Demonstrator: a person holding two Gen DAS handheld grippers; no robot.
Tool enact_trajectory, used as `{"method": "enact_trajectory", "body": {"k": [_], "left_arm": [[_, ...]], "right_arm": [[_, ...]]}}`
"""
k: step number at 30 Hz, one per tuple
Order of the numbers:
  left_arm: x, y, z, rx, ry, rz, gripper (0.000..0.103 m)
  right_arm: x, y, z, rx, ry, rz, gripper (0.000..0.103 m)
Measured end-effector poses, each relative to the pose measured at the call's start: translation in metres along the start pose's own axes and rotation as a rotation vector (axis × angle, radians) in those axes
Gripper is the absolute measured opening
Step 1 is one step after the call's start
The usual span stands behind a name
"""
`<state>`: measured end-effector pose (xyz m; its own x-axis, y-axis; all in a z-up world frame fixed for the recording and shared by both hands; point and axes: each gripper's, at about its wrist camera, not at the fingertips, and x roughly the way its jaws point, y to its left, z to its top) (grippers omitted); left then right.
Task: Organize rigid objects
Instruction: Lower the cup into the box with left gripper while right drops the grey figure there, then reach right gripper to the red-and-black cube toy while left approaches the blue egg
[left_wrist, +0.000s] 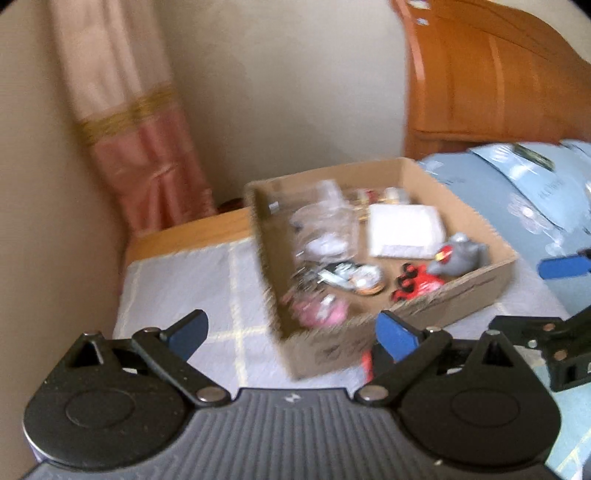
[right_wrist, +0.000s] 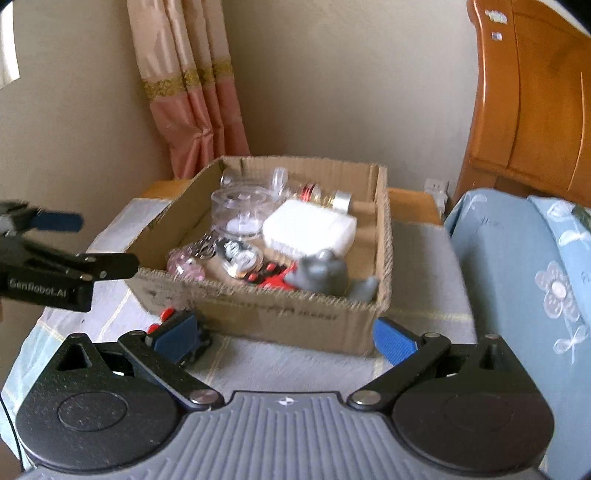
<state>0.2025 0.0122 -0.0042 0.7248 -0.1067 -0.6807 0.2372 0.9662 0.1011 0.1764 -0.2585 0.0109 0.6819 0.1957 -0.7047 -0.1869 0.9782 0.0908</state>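
Observation:
A shallow cardboard box (left_wrist: 461, 291) (right_wrist: 266, 314) sits on a grey checked cloth. It holds a white block (right_wrist: 310, 227), a clear plastic container (right_wrist: 242, 210), a grey figure (right_wrist: 321, 275), a red and black toy (right_wrist: 271, 277), a pink item (right_wrist: 186, 266) and a round tin (right_wrist: 240, 260). My left gripper (left_wrist: 291, 334) is open and empty, just short of the box's near left corner. My right gripper (right_wrist: 284, 338) is open and empty in front of the box's near wall. A small red and black object (right_wrist: 166, 317) lies by its left finger.
A pink curtain (right_wrist: 195, 96) hangs in the corner behind the table. A wooden headboard (right_wrist: 528, 92) and a blue pillow (right_wrist: 517, 266) are to the right. The wall runs close on the left.

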Motion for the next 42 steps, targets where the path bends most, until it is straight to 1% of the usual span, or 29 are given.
{"method": "enact_trajectory", "body": {"k": [3,5,7,10,12,16,20,23,26,31,34,38,42], "left_arm": [[-0.001,0.005,-0.020,-0.021,0.025,0.065,0.097],[-0.003,0.010,-0.033,-0.031,0.043,0.087,0.097],[-0.005,0.018,-0.041,-0.062,0.054,0.101,0.097],[-0.005,0.027,-0.051,-0.111,0.084,0.080,0.097],[-0.004,0.031,-0.056,-0.119,0.093,0.085,0.097],[-0.005,0.046,-0.066,-0.141,0.100,0.115,0.097],[-0.004,0.060,-0.075,-0.178,0.114,0.118,0.097],[-0.003,0.065,-0.080,-0.189,0.121,0.109,0.097],[-0.001,0.066,-0.083,-0.194,0.124,0.100,0.097],[0.004,0.067,-0.087,-0.194,0.130,0.093,0.097],[0.006,0.063,-0.088,-0.188,0.132,0.076,0.097],[0.006,0.058,-0.087,-0.176,0.131,0.061,0.097],[0.005,0.056,-0.085,-0.171,0.125,0.060,0.097]], "right_arm": [[0.005,0.011,-0.008,0.003,0.014,0.019,0.103],[0.009,0.017,-0.009,0.005,0.024,0.026,0.103],[0.014,0.024,-0.010,0.010,0.027,0.031,0.103],[0.024,0.037,-0.009,0.006,0.035,0.040,0.103],[0.031,0.046,-0.008,0.003,0.033,0.040,0.103],[0.043,0.062,-0.008,0.036,0.031,0.031,0.103],[0.061,0.073,-0.015,0.080,0.045,0.035,0.103],[0.071,0.079,-0.019,0.074,0.055,0.026,0.103],[0.075,0.074,-0.020,0.075,0.055,-0.012,0.103],[0.068,0.047,-0.028,0.111,0.067,-0.076,0.103],[0.062,0.032,-0.036,0.124,0.080,-0.095,0.103],[0.060,0.025,-0.043,0.114,0.089,-0.060,0.103],[0.068,0.037,-0.044,0.088,0.074,-0.041,0.103]]}}
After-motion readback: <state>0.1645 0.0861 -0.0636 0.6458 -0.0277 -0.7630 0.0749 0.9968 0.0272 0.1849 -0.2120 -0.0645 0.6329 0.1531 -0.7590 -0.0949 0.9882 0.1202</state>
